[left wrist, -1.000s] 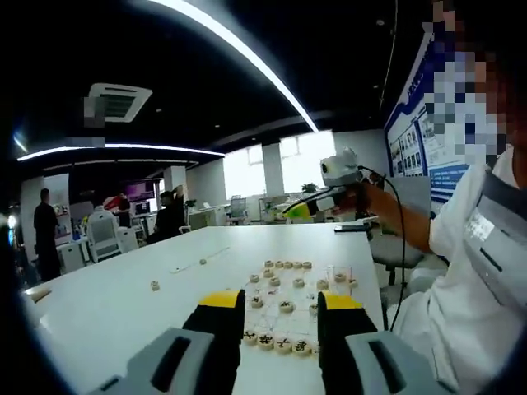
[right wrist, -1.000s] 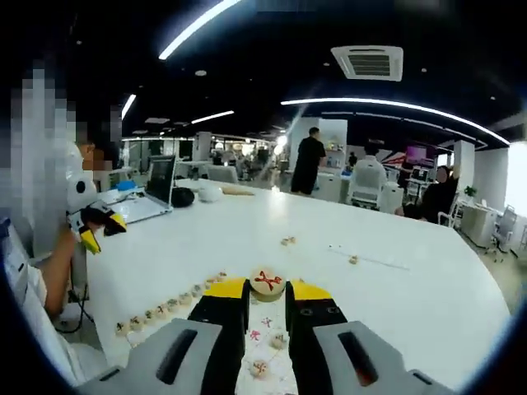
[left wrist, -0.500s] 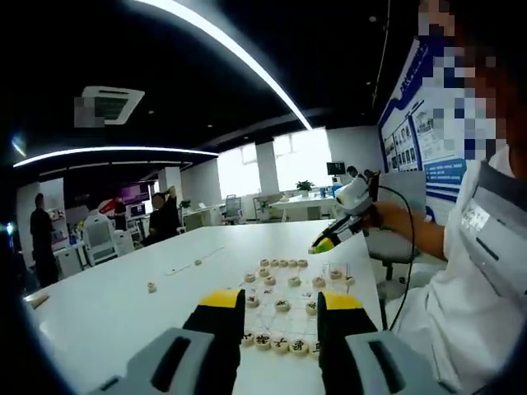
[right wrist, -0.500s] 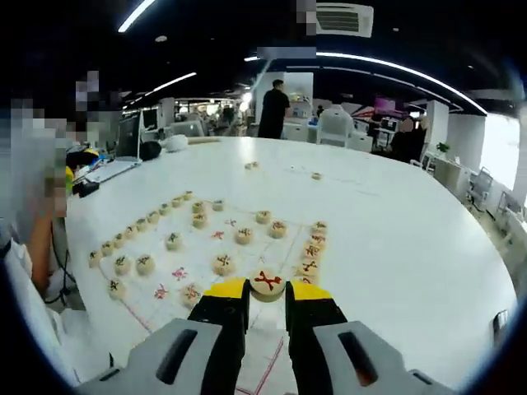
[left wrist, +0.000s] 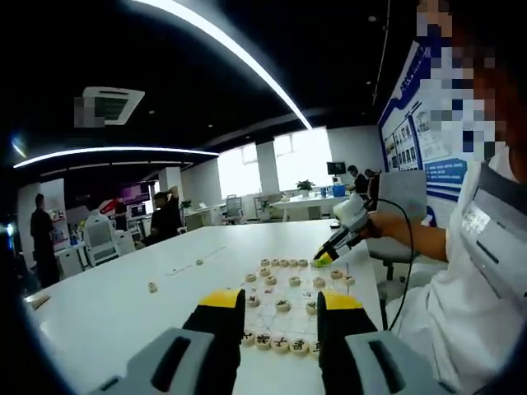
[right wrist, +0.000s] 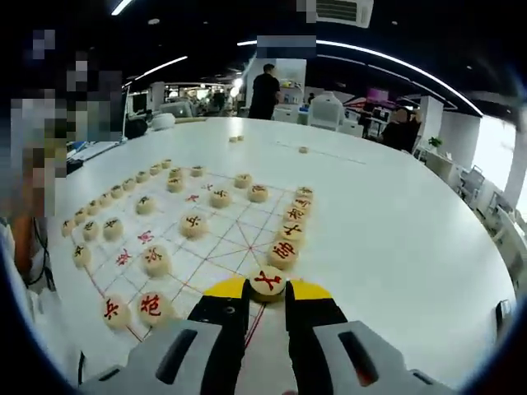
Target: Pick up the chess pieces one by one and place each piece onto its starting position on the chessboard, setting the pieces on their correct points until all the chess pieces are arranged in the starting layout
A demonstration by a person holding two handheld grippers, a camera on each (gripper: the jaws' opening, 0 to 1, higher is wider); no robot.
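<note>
In the right gripper view my right gripper (right wrist: 268, 290) is shut on a round cream chess piece (right wrist: 268, 282) with a red mark, held low over the near edge of the chessboard (right wrist: 226, 239). Red-marked pieces (right wrist: 151, 305) lie nearest, a column of pieces (right wrist: 294, 218) runs along the right side, and black-marked pieces (right wrist: 114, 228) line the left. In the left gripper view my left gripper (left wrist: 281, 302) stands open above the row of pieces (left wrist: 273, 341) at the board's near edge. The right gripper (left wrist: 323, 261), held by a hand, dips onto the board's far right corner.
The board lies on a large white table (right wrist: 387, 239). A few stray pieces (left wrist: 154, 286) sit far off on it, with more stray pieces (right wrist: 236, 138) seen toward the far side. A person in white (left wrist: 469, 280) sits at the right. Other people (right wrist: 265, 92) stand behind.
The right gripper has come down and forward with the red piece, closer to the board's near edge. The left gripper has stayed still.
</note>
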